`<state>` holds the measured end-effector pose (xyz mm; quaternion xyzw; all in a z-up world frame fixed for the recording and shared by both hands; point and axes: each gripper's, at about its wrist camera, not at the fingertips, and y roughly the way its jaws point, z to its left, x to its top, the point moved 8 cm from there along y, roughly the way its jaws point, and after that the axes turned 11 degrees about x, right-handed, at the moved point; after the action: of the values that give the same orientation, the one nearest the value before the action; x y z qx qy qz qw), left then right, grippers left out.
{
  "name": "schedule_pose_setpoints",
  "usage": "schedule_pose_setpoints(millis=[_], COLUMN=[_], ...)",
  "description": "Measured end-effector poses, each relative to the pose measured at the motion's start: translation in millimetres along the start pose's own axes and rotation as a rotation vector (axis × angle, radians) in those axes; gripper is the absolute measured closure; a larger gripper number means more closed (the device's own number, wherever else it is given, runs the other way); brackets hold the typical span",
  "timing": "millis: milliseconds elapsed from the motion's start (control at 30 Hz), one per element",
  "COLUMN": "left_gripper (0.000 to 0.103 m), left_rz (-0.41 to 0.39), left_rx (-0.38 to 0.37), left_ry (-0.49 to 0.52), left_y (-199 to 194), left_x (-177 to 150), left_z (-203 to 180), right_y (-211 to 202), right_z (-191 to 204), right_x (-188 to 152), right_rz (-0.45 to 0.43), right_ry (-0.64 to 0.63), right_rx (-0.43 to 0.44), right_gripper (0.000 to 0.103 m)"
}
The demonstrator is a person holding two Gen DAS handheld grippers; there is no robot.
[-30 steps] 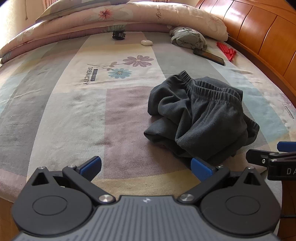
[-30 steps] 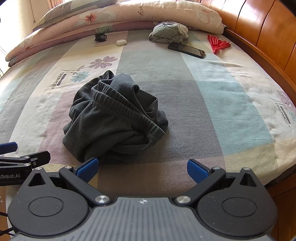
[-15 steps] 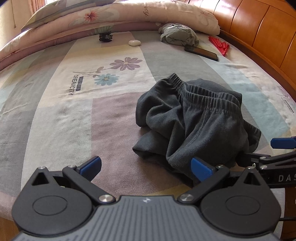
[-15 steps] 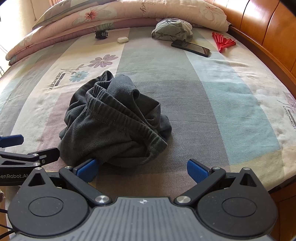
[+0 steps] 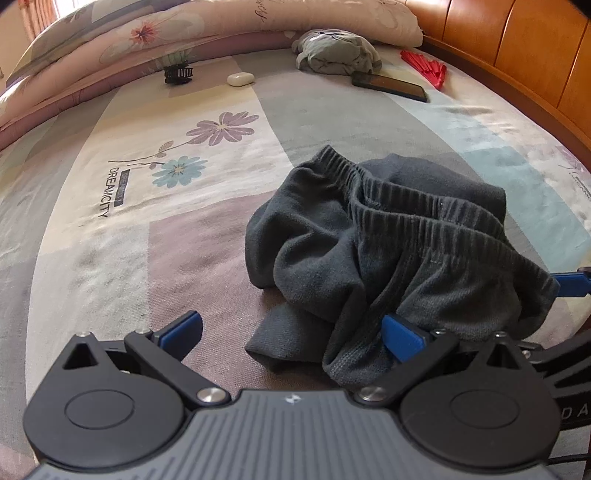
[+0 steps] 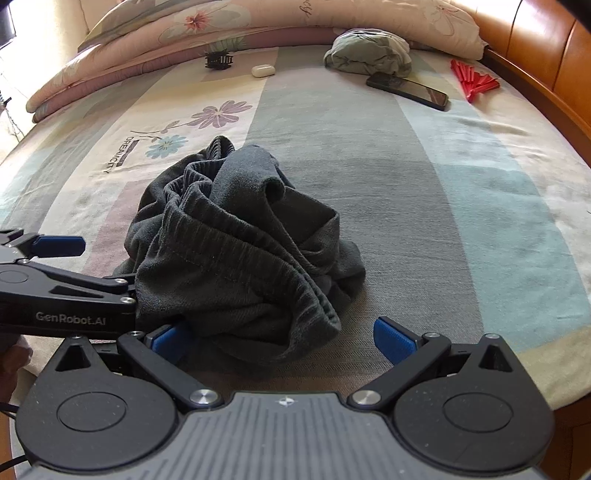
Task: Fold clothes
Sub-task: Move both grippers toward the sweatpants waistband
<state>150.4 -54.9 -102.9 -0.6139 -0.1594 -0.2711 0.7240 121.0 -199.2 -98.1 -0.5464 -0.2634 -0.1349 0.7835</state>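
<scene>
Both grippers have closed in on the crumpled dark grey sweatpants with ribbed elastic waistband (image 5: 391, 251) since a second ago; the heap now fills the near field.

Left gripper (image 5: 291, 328): I read its blue-padded fingers (image 5: 183, 328) spread wide, nothing pinched; the right-hand pad sits against the near hem of the heap, the left-hand pad over bare sheet.

Right gripper (image 6: 282, 338): fingers spread wide likewise; left-hand pad tucked under the heap's edge, right-hand pad (image 6: 391, 338) over bare sheet.

Surface: striped pastel bedsheet with printed flowers and the word DREAMCITY (image 6: 424, 192); the sweatpants lie near its front edge, just left of centre in the right wrist view.

Room: rolled floral quilt (image 5: 221, 26) along the far side; polished orange-brown wooden headboard (image 5: 517, 48) to the right.

Other items, well apart at the far end: bundled grey-green garment (image 6: 369, 55), black smartphone (image 6: 408, 90) just beside it, red folding fan (image 6: 472, 79), white earbud case (image 6: 263, 70), black hair claw clip (image 6: 218, 60).

Obstruction: left gripper's black body crosses the right wrist view's lower left.
</scene>
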Motion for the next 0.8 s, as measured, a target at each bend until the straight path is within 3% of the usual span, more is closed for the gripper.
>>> schedule_pose_setpoints(millis=[300,467,633,800], left_gripper=[0.0,0.0,0.0,0.0], left_rz=[-0.043,-0.061,-0.011,-0.04], left_rx=[-0.042,-0.083,-0.165,-0.219], left_ry=[0.089,0.125,0.1,0.173], left_y=[8.2,12.8,24.7,28.6], left_x=[-2.2,-6.3,-8.1,-6.8], left_z=[-2.6,-5.1,-2.7,-6.2], right_y=[10.4,13.6,15.4,16.7], right_z=[3.6,-3.3,-0.9,6.2], right_x=[-4.1,-5.4,-3.1,2.4], right_rz=[-0.049,-0.018,0.004,0.027], right_ry=[-0.142,-0.122,-0.196,-0.311], right_rx=[0.074,0.128,0.141,0.187], right_gripper=[0.0,0.0,0.0,0.001])
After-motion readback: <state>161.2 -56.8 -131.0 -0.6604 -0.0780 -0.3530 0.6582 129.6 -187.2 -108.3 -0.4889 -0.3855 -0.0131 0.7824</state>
